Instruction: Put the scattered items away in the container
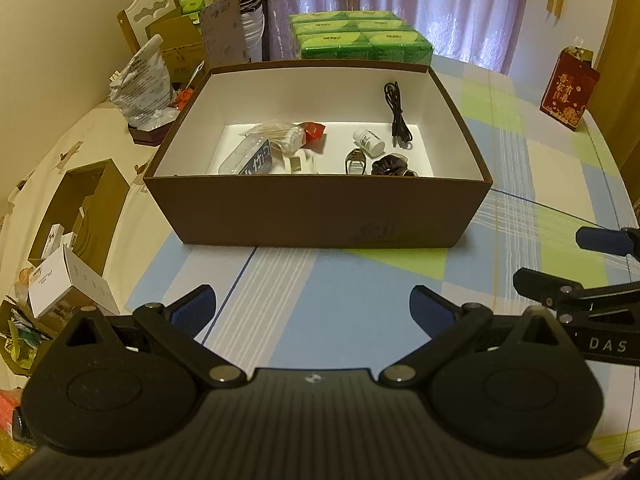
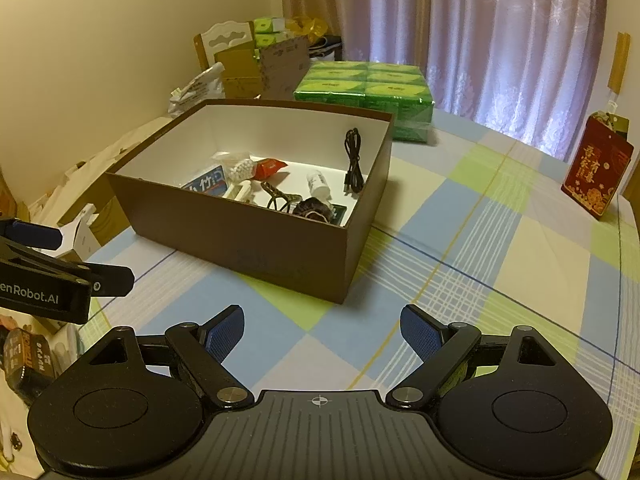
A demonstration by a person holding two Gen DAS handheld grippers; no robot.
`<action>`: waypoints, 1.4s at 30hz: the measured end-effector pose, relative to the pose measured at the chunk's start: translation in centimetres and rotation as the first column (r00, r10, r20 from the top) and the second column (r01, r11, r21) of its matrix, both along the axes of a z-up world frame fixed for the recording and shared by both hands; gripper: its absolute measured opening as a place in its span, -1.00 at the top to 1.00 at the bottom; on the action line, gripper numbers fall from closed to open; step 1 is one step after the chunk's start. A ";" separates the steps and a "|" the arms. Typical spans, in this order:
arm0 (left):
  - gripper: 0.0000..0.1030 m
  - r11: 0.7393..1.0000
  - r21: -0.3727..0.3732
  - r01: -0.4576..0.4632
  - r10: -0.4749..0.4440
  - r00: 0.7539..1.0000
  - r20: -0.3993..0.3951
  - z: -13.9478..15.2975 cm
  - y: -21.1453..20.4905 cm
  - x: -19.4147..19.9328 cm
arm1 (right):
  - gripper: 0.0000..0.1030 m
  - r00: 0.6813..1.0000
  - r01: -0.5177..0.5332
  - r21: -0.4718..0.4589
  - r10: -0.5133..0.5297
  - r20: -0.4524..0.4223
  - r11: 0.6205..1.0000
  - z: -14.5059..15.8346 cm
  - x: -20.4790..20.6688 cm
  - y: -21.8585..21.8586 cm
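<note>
Jaws spread, empty, brown box (image 1: 320, 208) well ahead, filled

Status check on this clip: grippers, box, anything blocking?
Left gripper open, empty. Right gripper open, empty. Brown box holds the small items; checked tablecloth before it bare. Nothing blocking.

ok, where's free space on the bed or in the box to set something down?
Bare: the checked sheet between the brown box and the red packet, and in front of the box by both open tools, left tool and right tool. Inside, the near floor is crowded; only the back strip by the black cable is bare.
</note>
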State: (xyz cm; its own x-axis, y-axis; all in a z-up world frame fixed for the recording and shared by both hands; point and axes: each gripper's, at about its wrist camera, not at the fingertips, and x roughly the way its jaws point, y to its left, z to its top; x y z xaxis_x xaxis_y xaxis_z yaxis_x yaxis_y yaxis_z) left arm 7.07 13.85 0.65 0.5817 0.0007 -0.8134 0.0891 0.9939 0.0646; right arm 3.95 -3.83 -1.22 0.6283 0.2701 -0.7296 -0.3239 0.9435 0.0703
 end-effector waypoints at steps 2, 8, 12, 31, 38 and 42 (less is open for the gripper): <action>-0.98 1.000 0.002 -0.001 0.001 1.000 -0.001 -0.1 0.0 0.0 | -0.76 1.000 -0.004 0.001 0.004 -0.004 1.000 -0.1 0.1 0.1; -0.98 1.000 0.006 -0.011 0.011 1.000 -0.006 -0.2 0.2 0.2 | -0.76 1.000 -0.018 0.001 0.018 -0.010 1.000 -0.3 0.5 0.5; -0.98 1.000 0.006 -0.016 0.016 1.000 -0.010 -0.3 0.4 0.3 | -0.76 1.000 -0.027 0.001 0.027 -0.014 1.000 -0.5 0.8 0.8; -0.98 1.000 0.002 -0.013 0.013 0.999 -0.036 -1.3 0.7 1.0 | -0.76 0.999 -0.029 -0.008 0.029 -0.035 1.000 -1.0 1.2 1.4; -0.98 1.000 0.003 -0.013 0.013 0.999 -0.041 -1.5 1.0 1.3 | -0.76 0.999 -0.029 -0.009 0.028 -0.040 1.000 -1.2 1.5 1.6; -0.98 1.000 0.003 -0.007 0.007 0.999 -0.035 -1.5 1.0 1.3 | -0.76 0.999 -0.028 -0.009 0.028 -0.045 1.000 -1.4 1.7 1.9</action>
State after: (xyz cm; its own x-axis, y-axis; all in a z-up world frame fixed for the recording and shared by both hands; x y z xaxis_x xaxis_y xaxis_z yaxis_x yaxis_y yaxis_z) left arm 8.36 14.82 -0.80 0.5527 0.0069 -0.8334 0.0842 0.9944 0.0640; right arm 5.69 -1.95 -2.58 0.5871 0.2796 -0.7597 -0.3467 0.9349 0.0762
